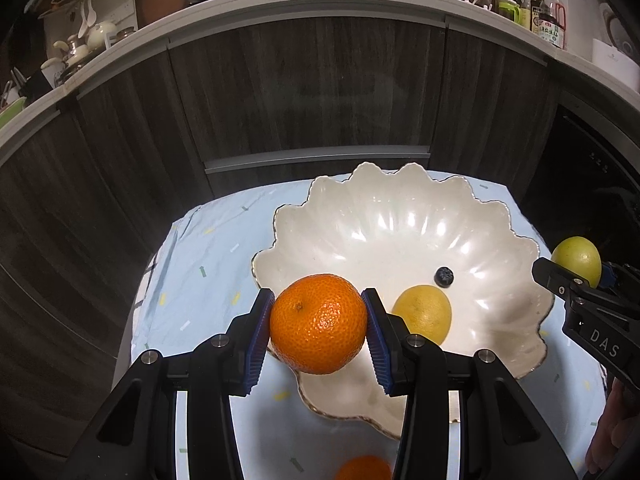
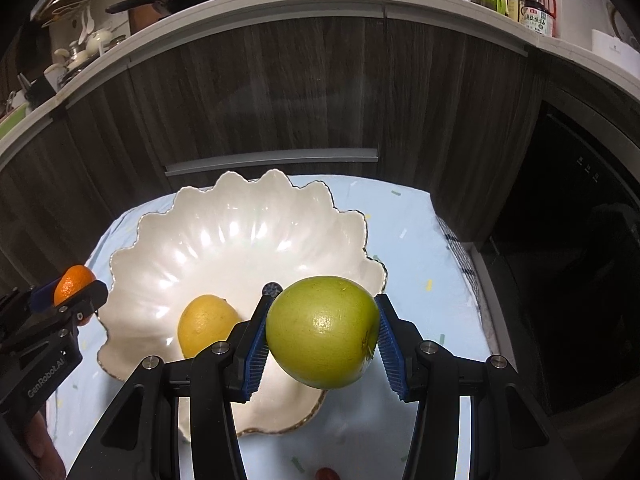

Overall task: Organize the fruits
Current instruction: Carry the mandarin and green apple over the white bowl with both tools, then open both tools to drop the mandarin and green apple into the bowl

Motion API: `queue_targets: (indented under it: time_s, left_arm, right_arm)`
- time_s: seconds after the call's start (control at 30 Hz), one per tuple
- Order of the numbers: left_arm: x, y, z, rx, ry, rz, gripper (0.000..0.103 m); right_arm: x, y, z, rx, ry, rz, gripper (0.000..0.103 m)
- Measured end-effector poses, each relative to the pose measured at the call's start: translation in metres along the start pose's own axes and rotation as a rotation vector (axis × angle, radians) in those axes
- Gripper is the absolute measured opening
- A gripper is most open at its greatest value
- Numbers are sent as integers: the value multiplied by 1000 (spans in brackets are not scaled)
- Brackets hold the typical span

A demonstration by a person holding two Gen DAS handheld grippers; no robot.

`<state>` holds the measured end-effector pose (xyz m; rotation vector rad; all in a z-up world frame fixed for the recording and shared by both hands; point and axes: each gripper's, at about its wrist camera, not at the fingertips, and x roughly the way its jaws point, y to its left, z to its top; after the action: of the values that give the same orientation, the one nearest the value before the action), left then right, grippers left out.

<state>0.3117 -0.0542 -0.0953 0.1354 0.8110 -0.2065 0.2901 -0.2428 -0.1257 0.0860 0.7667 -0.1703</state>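
Pale blue patterned tablecloth [image 1: 208, 264] under a white scalloped ceramic bowl [image 1: 400, 216]. Left gripper [image 1: 318, 328] clamps a round orange mandarin [image 1: 318, 322] above the rim; right gripper [image 2: 322, 334] pinches a smooth green apple-like fruit [image 2: 322, 330]. Mandarin's probably soft, so grip its middle gently.

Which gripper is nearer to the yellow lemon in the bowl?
Left. The left gripper, holding the orange, is right beside the lemon; the right gripper, holding the green fruit, seems slightly farther.

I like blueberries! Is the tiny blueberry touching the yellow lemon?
Apart. Left wrist view shows white bowl between the small dark blueberry and the yellow lemon.
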Motion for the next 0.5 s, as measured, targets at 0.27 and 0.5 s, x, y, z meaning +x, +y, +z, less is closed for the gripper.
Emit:
queue_targets:
  time_s: [0.27,0.5]
  left_arm:
    - [14,3,1,-2,25,-6,44]
    - [23,2,-2,8,51,-9,44]
  right_arm:
    - [13,3,1,13,23,11,50]
    - [23,5,-2,-3,50,6,50]
